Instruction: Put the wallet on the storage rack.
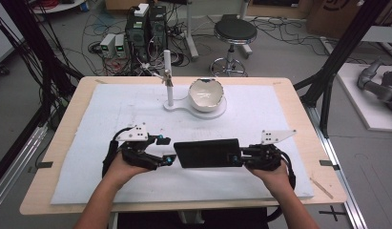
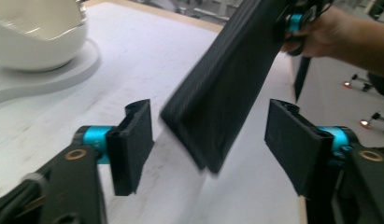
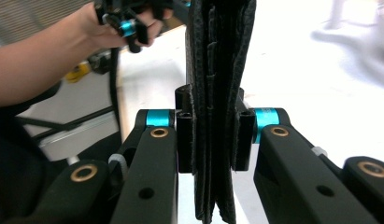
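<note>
A flat black leather wallet [image 1: 207, 152] is held edge-up just above the white mat, near the table's front. My right gripper [image 1: 237, 157] is shut on its right end; in the right gripper view the jaws [image 3: 213, 140] pinch the folded wallet [image 3: 217, 56] from both sides. My left gripper [image 1: 167, 150] stands open at the wallet's left end. In the left gripper view the wallet's near end [image 2: 217, 102] hangs between the spread jaws of the left gripper [image 2: 213, 144], touching neither. The right gripper [image 2: 297, 21] shows at the wallet's far end.
A white bowl [image 1: 206, 94] sits on a white stand base [image 1: 181, 106] with an upright post [image 1: 168, 71] at the mat's far middle. The white mat [image 1: 112, 114] covers most of the wooden table [image 1: 298, 105]. A stool and cables lie on the floor beyond.
</note>
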A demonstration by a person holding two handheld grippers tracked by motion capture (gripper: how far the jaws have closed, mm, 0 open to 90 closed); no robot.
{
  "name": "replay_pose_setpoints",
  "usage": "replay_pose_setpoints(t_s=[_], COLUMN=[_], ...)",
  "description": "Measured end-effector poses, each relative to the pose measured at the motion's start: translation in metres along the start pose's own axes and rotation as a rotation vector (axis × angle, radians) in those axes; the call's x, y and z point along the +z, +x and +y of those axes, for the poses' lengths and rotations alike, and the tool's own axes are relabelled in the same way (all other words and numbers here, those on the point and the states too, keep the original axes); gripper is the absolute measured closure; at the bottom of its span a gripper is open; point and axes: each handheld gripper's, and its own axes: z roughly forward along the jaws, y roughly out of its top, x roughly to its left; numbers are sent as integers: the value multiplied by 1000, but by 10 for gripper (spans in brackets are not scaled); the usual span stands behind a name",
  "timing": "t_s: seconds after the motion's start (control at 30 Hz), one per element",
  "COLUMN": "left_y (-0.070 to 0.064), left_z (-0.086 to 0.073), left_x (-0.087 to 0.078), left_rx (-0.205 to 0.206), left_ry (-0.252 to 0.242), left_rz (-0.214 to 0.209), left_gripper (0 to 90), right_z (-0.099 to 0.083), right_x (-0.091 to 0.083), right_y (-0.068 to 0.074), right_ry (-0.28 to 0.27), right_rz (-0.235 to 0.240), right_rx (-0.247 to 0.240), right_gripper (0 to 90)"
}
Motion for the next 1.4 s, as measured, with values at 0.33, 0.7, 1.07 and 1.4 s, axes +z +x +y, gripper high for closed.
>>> replay_pose_setpoints(t_s=[0.33,0.7,1.07,1.4], left_y=[29,35,32,33], left_z=[-12,-15,-10,-8], left_x=[-35,-48,-49,-51], left_rx=[-66,-88,-59,-46], left_ry=[62,26,-5,-26], left_rz=[180,173,154,168], left_gripper=[208,193,191,188], right_z=[20,86,134,157], right_x=[-30,-36,-17,4], right_y=[-11,-29,-65,-100], right_ry=[-29,8,90,159], right_rz=[-182,-302,-393,-460], right_rx=[1,-43,-1,14], right_gripper=[777,776,776,775])
